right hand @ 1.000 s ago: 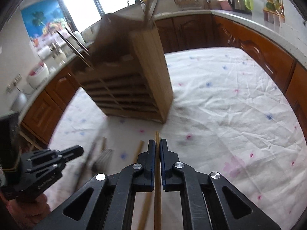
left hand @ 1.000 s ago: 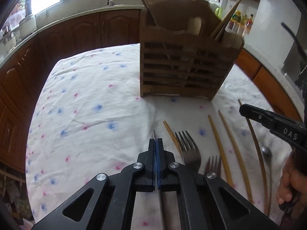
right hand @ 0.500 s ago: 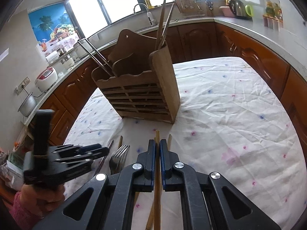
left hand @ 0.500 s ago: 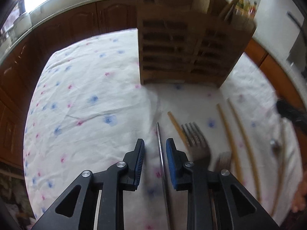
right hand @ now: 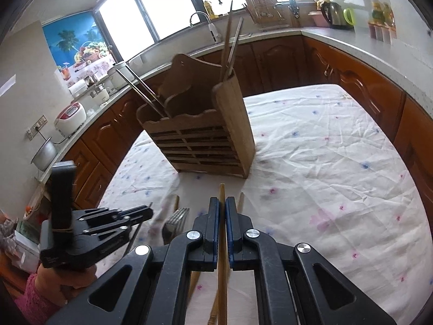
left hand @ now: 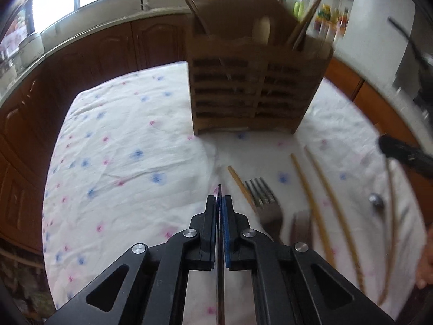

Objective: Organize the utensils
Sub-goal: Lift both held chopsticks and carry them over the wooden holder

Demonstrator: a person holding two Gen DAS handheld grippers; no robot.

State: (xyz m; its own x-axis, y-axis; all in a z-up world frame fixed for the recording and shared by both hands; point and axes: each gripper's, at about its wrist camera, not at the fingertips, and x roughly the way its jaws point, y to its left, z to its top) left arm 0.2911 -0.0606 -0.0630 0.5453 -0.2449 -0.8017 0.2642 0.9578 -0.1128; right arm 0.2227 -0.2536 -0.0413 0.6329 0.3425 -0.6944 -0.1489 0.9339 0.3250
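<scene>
A slatted wooden utensil holder (left hand: 257, 86) stands on the flowered tablecloth, with metal and wooden chopsticks in it; it also shows in the right wrist view (right hand: 200, 140). My left gripper (left hand: 219, 203) is shut on a thin metal chopstick (left hand: 219, 243), held above the cloth short of the holder. My right gripper (right hand: 222, 205) is shut on a wooden chopstick (right hand: 222, 257), raised in front of the holder. On the cloth lie two forks (left hand: 263, 197), several wooden chopsticks (left hand: 311, 197) and a spoon (left hand: 376, 201).
The tablecloth (right hand: 324, 162) covers a table ringed by brown kitchen cabinets (right hand: 365, 81). A counter with a sink tap, kettle (right hand: 335, 13) and rice cooker (right hand: 71, 113) runs behind. The left gripper shows at lower left of the right wrist view (right hand: 146, 212).
My left gripper was open around the metal chopstick half a second ago; it has closed on it and lifted. My right gripper has risen slightly with its wooden chopstick.
</scene>
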